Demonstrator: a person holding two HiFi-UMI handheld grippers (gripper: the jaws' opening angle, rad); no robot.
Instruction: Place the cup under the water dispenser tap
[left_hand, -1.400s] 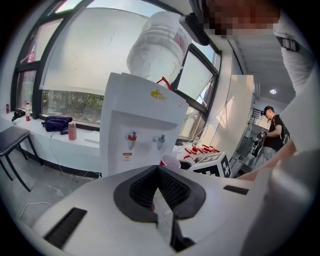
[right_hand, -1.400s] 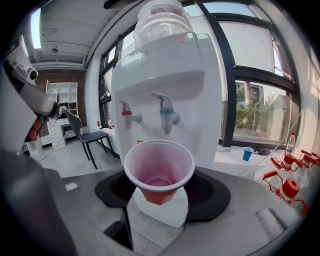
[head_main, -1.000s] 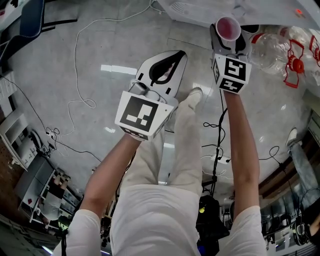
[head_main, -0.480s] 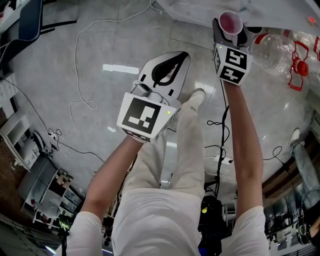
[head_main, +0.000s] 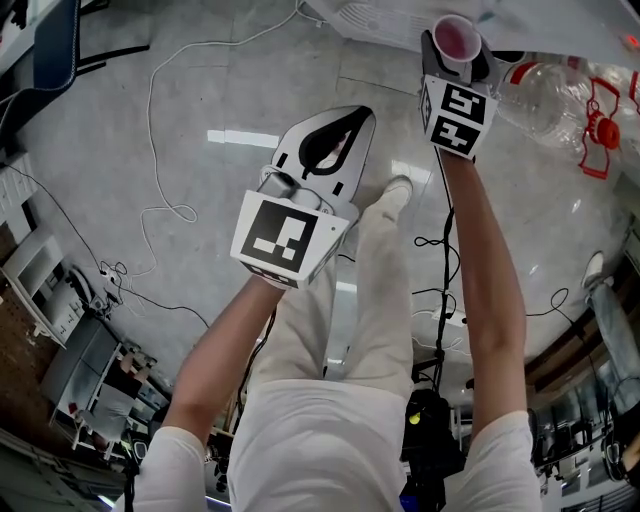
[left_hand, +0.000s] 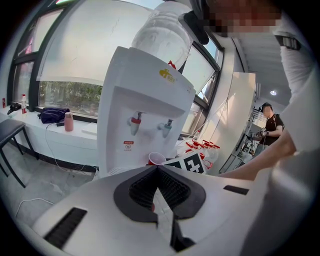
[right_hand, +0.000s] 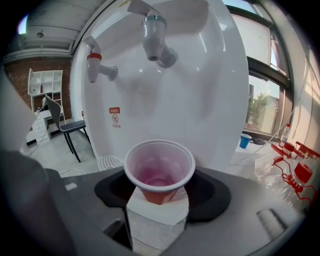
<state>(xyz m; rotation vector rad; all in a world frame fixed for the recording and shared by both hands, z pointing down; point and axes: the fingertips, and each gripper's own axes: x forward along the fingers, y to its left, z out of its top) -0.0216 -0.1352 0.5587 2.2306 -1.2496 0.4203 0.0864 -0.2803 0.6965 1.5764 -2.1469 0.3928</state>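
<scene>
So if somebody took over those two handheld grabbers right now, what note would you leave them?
Left gripper: fingers shut, empty, held back from the dispenser.
Right gripper: fingers shut on the cup, which is upright and empty.
The cup is in the air close to the dispenser front, lower than the red tap and the grey tap.
Done: cup picked up and brought over.
Left to do: set it down under a tap, then let go.
</scene>
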